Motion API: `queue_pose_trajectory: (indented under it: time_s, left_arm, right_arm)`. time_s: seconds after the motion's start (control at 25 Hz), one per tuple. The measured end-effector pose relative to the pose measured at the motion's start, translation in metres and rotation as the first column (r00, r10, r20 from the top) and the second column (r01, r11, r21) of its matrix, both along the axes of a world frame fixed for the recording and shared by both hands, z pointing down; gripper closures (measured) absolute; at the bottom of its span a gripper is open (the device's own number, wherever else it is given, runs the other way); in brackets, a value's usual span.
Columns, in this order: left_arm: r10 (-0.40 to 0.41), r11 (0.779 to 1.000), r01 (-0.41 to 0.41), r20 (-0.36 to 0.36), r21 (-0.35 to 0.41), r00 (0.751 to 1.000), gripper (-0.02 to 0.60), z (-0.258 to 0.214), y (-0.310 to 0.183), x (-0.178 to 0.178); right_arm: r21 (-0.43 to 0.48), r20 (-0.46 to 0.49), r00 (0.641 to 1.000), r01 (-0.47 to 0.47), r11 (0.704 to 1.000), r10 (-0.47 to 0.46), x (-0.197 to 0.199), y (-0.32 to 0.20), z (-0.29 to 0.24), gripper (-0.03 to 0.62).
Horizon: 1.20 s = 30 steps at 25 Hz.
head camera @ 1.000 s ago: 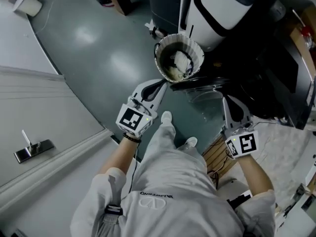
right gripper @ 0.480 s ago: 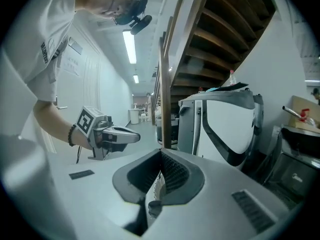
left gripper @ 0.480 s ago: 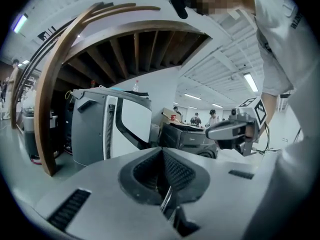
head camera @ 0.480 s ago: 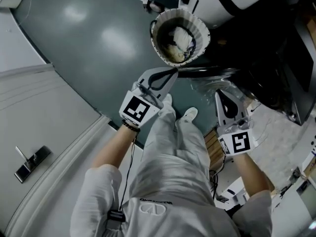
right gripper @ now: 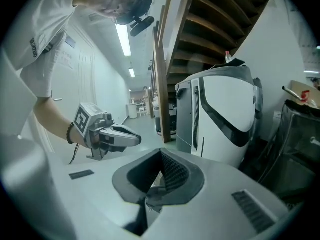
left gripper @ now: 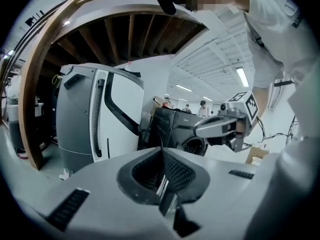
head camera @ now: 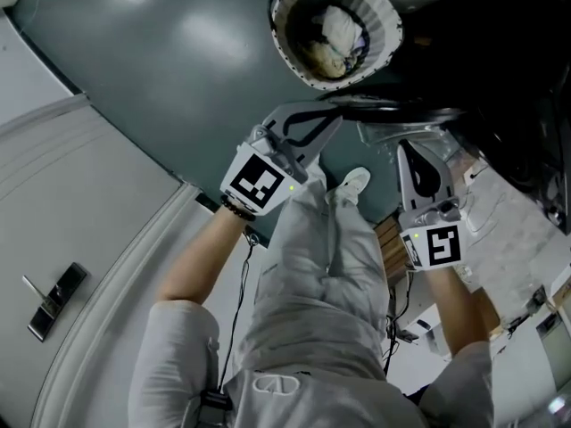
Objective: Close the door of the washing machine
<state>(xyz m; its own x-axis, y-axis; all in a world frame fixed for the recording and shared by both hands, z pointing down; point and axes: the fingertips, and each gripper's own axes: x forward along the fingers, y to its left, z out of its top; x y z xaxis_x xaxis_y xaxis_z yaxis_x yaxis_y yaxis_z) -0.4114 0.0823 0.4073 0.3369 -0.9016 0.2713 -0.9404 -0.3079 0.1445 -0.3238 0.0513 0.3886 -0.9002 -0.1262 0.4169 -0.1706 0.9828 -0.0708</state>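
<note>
The black front-loading washing machine [left gripper: 172,129] fills the dark area at 2 o'clock in the head view. Its round door [head camera: 401,114], a dark rim around a clear bowl, stands swung open out over the glossy grey-green floor [head camera: 161,69], at about 1 o'clock from the person's white shoe [head camera: 355,184].

The left gripper [head camera: 330,121] points toward 1 o'clock. Its jaws are pressed together with nothing between them, and its tips are close to the near end of the door rim; whether they touch it cannot be told. The right gripper [head camera: 410,150] points toward 12 o'clock just below the door, its jaws likewise clenched and empty.

A round white ribbed laundry basket [head camera: 389,27] holding crumpled cloth sits at 12 o'clock, beyond the door. A tall white and grey rounded machine [right gripper: 225,114] stands beside the washing machine.
</note>
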Motion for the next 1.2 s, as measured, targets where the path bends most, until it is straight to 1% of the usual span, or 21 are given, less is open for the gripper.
queue_pose_trajectory:
  time_s: [0.12, 0.24, 0.32, 0.44, 0.6, 0.76, 0.92, 1.04, 1.2]
  left_arm:
    - [0.025, 0.999, -0.026, -0.016, -0.034, 1.0, 0.582, 0.027, 0.0, 0.005]
    - [0.051, 0.998, -0.053, -0.029, -0.038, 0.998, 0.532, 0.047, -0.003, 0.005]
    - [0.083, 0.996, -0.083, -0.002, -0.037, 0.997, 0.521, 0.059, -0.007, 0.005]
    - [0.152, 0.987, -0.15, 0.032, -0.054, 0.988, 0.484, 0.078, -0.008, 0.014]
    - [0.246, 0.967, -0.244, 0.026, -0.068, 0.969, 0.424, 0.099, -0.012, 0.023]
    - [0.323, 0.942, -0.319, 0.033, -0.101, 0.946, 0.413, 0.121, -0.014, 0.03]
    - [0.385, 0.918, -0.379, 0.04, -0.116, 0.922, 0.407, 0.14, -0.019, 0.039]
    - [0.42, 0.902, -0.412, 0.04, -0.131, 0.907, 0.405, 0.154, -0.023, 0.045]
    - [0.444, 0.889, -0.436, 0.035, -0.14, 0.895, 0.407, 0.17, -0.029, 0.05]
  right_arm:
    - [-0.014, -0.014, 1.0, -0.008, 1.0, 0.008, 0.004, -0.001, 0.02, 0.585]
    - [-0.016, -0.017, 1.0, -0.007, 1.0, 0.006, 0.002, -0.002, 0.036, 0.584]
    - [-0.016, -0.016, 1.0, -0.006, 1.0, 0.006, 0.0, -0.002, 0.045, 0.584]
    - [-0.018, -0.02, 1.0, -0.005, 1.0, 0.004, -0.001, 0.0, 0.056, 0.585]
    - [-0.018, -0.021, 1.0, 0.0, 1.0, 0.0, -0.003, 0.0, 0.07, 0.585]
    - [-0.029, -0.028, 1.0, -0.003, 1.0, 0.002, -0.004, 0.0, 0.084, 0.585]
    - [-0.044, -0.027, 0.999, -0.022, 0.999, 0.021, -0.005, -0.002, 0.096, 0.585]
    - [-0.043, -0.034, 0.999, -0.009, 0.999, 0.008, -0.004, 0.0, 0.106, 0.584]
    - [-0.071, -0.028, 0.999, -0.041, 0.997, 0.039, -0.005, -0.004, 0.115, 0.585]
